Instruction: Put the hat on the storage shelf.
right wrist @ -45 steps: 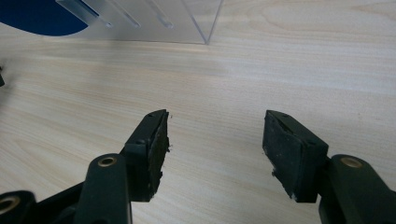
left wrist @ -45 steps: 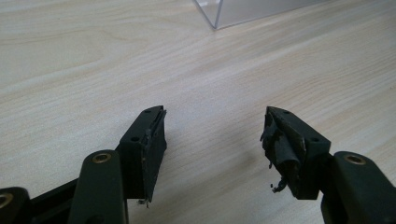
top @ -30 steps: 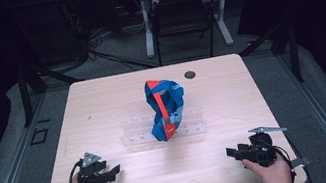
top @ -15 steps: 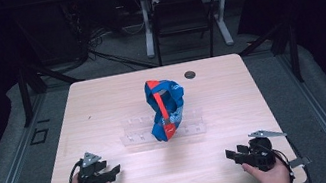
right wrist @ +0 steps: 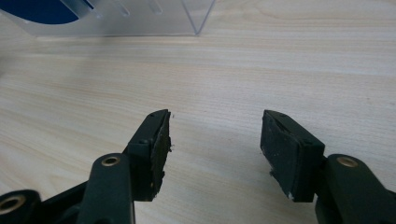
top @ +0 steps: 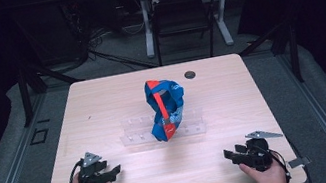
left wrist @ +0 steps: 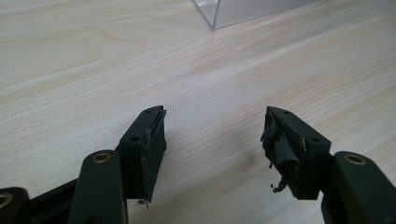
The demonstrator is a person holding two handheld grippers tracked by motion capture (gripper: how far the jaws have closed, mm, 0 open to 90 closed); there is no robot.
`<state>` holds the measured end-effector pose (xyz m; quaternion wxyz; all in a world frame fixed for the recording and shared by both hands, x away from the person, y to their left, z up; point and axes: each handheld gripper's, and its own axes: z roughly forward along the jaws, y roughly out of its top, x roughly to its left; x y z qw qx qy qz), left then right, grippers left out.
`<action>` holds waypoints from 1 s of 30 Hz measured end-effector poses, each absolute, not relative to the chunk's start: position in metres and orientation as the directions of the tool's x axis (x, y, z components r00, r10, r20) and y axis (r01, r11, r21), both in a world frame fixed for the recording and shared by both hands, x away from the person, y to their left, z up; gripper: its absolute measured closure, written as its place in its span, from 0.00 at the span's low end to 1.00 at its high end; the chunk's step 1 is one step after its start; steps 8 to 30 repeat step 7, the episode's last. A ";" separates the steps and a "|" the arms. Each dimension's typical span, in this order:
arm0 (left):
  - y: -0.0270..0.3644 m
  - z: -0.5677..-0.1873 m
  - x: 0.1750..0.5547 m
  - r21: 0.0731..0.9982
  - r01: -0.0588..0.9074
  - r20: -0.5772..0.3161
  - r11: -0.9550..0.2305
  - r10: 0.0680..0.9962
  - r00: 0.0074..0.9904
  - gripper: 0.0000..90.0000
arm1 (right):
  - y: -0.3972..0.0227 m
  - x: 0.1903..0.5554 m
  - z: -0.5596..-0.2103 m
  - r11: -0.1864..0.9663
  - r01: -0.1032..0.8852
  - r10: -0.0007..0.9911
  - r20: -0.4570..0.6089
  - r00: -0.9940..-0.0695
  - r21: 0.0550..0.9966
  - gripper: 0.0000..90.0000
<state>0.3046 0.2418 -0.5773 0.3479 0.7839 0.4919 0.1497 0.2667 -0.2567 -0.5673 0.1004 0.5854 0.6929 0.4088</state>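
Left gripper (top: 112,171) and right gripper (top: 228,154) rest near the table's (top: 103,107) front edge, jaws spread and empty. A blue-and-red bag (top: 165,109) stands on a clear rack (top: 192,123) at mid-table, well apart from both.

The table (top: 103,107) is light wood with thin wavy brown lines. In the middle of the table stands a blue bag (top: 166,108) with a red stripe and a red top corner. Low on the bag there are small white marks. Under the bag is a clear, see-through rack (top: 193,128). Behind the bag, near the table's far edge, is a small black dot (top: 190,74). The left gripper (left wrist: 215,140) and the right gripper (right wrist: 215,140) are black, with little gold rings. The floor (top: 18,147) around the table is grey.
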 end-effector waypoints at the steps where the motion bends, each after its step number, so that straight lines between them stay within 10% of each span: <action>1: 0.242 -0.577 0.305 0.693 0.668 -0.109 -0.272 0.876 0.471 0.43 | -0.258 0.267 -0.567 -0.023 0.728 0.895 0.339 -0.291 0.685 0.47; 30: 0.245 -0.576 0.305 0.699 0.671 -0.141 -0.247 0.872 0.469 0.43 | -0.261 0.265 -0.564 -0.054 0.713 0.886 0.363 -0.289 0.699 0.48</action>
